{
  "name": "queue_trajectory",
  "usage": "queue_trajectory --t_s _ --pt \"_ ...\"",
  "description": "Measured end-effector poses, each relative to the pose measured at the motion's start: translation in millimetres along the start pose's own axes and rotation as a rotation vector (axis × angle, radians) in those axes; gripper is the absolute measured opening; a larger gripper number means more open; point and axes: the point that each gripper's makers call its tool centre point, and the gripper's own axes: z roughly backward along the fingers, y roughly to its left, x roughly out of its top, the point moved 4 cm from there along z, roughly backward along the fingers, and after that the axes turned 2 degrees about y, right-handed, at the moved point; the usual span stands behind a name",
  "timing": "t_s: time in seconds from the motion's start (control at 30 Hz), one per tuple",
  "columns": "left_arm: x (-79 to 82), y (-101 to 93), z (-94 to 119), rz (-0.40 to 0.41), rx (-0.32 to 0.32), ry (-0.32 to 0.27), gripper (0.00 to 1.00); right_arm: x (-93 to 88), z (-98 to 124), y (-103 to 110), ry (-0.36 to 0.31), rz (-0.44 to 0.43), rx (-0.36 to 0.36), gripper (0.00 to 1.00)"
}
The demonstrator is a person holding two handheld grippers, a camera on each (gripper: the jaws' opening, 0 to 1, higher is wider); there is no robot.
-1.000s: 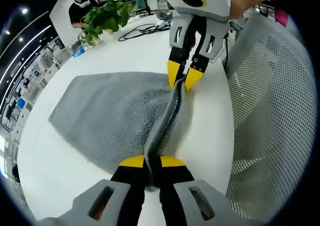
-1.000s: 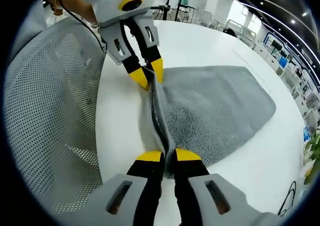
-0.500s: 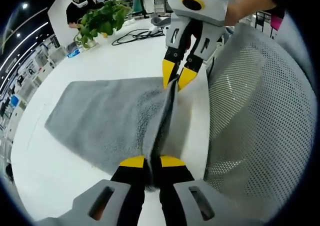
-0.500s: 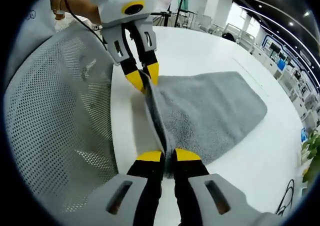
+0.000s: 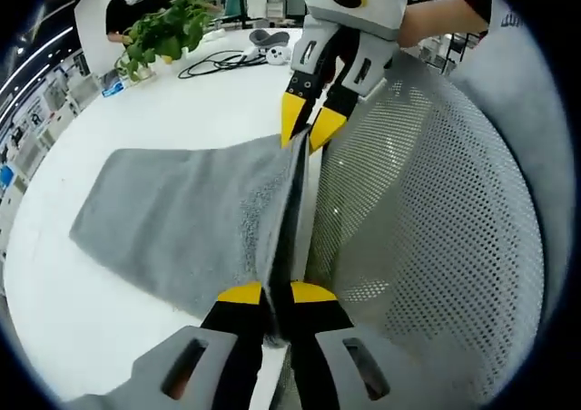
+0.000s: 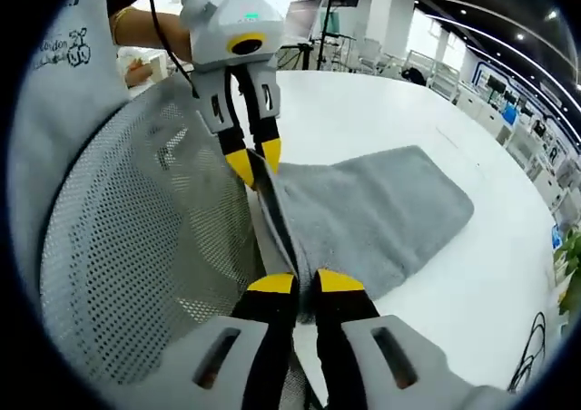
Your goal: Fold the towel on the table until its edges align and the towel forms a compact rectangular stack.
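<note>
Got my left gripper and right gripper each pinched tight on a corner of the grey towel, near edge lifted over the mesh chair, rest on the white table. Trick now, I reckon: keep that edge taut and level, carry it across evenly.

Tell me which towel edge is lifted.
The towel's edge beside the mesh chair, pinched between left gripper and right gripper; the far edge lies flat.

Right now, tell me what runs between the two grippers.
In the left gripper view, the towel's pinched edge stretches from the left gripper to the right gripper.
</note>
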Motion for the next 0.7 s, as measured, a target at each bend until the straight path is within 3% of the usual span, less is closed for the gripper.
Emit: queue_trajectory --t_s 0.33,0.57,0.7 --pt "1.4 -9.9 28 0.013 0.000 0.005 0.09 16.6 12 17 -0.053 -0.012 -0.041 0.04" --pt "14.1 9.1 46 0.036 0.108 -0.056 0.09 37.5 25 -3 -0.132 -0.012 -0.129 0.04" --pt "23.7 31.6 57 0.048 0.211 -0.115 0.09 47.0 30 -17 -0.161 -0.017 -0.155 0.03"
